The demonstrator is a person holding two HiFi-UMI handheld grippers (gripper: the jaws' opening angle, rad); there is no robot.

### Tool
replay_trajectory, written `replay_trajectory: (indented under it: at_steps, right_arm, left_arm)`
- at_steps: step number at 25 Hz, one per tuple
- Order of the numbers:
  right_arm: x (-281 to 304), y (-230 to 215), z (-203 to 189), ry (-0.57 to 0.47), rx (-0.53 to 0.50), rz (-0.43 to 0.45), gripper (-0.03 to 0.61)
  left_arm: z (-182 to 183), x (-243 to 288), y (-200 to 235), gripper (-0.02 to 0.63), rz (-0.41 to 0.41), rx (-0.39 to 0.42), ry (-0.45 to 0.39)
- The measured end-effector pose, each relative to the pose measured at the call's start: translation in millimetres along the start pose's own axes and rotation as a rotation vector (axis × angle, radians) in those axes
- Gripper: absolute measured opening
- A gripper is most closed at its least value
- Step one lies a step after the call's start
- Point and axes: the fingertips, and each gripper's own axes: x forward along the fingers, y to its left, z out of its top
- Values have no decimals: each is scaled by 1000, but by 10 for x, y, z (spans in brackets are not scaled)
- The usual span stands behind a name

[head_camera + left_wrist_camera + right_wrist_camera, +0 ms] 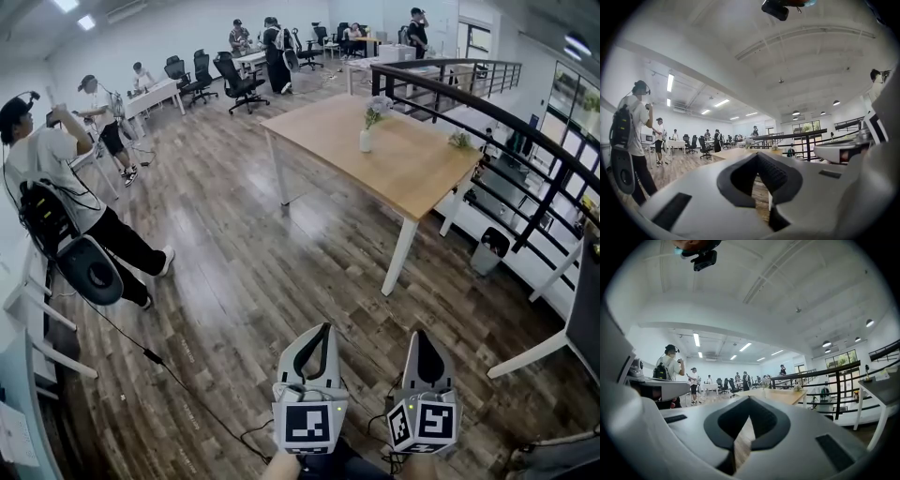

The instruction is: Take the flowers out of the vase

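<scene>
A small white vase [365, 141] holding pale flowers [373, 112] stands on the wooden table [412, 178], far across the floor. A second small bunch of flowers [459, 141] lies near the table's right edge. My left gripper [323, 328] and right gripper [422, 336] are low in the head view, side by side and level, well short of the table. Both have their jaws together with nothing in them. In the left gripper view the vase [748, 141] shows just above the shut left gripper [757, 155]. In the right gripper view the vase [764, 382] shows above the shut right gripper [750, 398].
A person with a backpack [56, 187] stands at the left, with others at desks beyond. Office chairs [239, 84] stand at the back. A black railing [506, 141] runs behind the table, a bin [489, 251] sits beside it. A cable [187, 384] crosses the wooden floor.
</scene>
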Motion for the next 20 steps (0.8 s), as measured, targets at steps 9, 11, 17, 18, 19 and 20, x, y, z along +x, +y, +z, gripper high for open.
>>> replay_trajectory:
  at_steps: [9, 11, 17, 18, 19, 20]
  right_arm:
    - [359, -108, -38, 12, -7, -31, 2]
    - [485, -95, -40, 12, -10, -38, 2]
    - [949, -3, -59, 13, -28, -52, 2]
    - [1032, 15, -48, 14, -31, -51, 2]
    - [1116, 27, -44, 14, -30, -52, 2]
    - [1200, 35, -44, 13, -29, -53, 2]
  left_arm:
    - [-44, 403, 116, 35, -26, -5, 3]
    - [-49, 522, 187, 37, -31, -7, 0]
    - [-76, 919, 497, 37, -36, -32, 4]
    - [-65, 988, 552, 35, -34, -37, 4]
    - [-53, 1058, 606, 37, -32, -40, 2]
    - [-43, 1129, 658, 37, -31, -40, 0]
